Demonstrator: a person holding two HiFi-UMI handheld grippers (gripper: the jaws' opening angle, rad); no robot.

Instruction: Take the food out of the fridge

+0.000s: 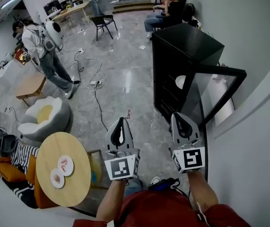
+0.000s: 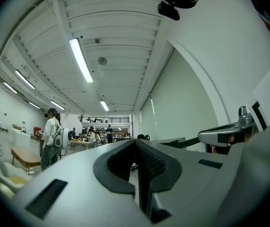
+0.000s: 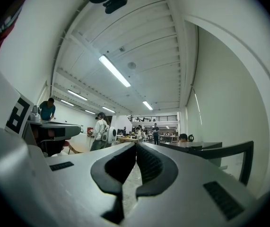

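We stand in a large room with a grey polished floor [image 1: 125, 79] and a pale wall on our right. The left gripper [image 1: 121, 119] is held out in front of us over the floor; in its own view its jaws are pressed together at the tips [image 2: 135, 141] with nothing between them. The right gripper [image 1: 177, 115] is level with it, a little apart to the right, and its jaws [image 3: 135, 144] are likewise clenched on nothing. Both point away from us, toward the far end of the room.

Just beyond the right gripper stands the black fridge [image 1: 187, 46], against the wall, with its glass door [image 1: 222, 70] swung open toward us. On a shelf inside we see a white round thing [image 1: 180, 82]; we cannot tell whether it is a plate or a bowl, nor what it holds.

To the left of the left gripper and below it is a round wooden table [image 1: 73, 188], with two small plates [image 1: 65, 165] of pinkish food side by side near its middle. Beyond the table sits a white padded seat [image 1: 45, 115], and a black cable [image 1: 97, 98] trails across the floor. Further off a person [image 1: 42, 51] with a backpack stands at the left, and another person [image 1: 168, 13] sits behind the fridge
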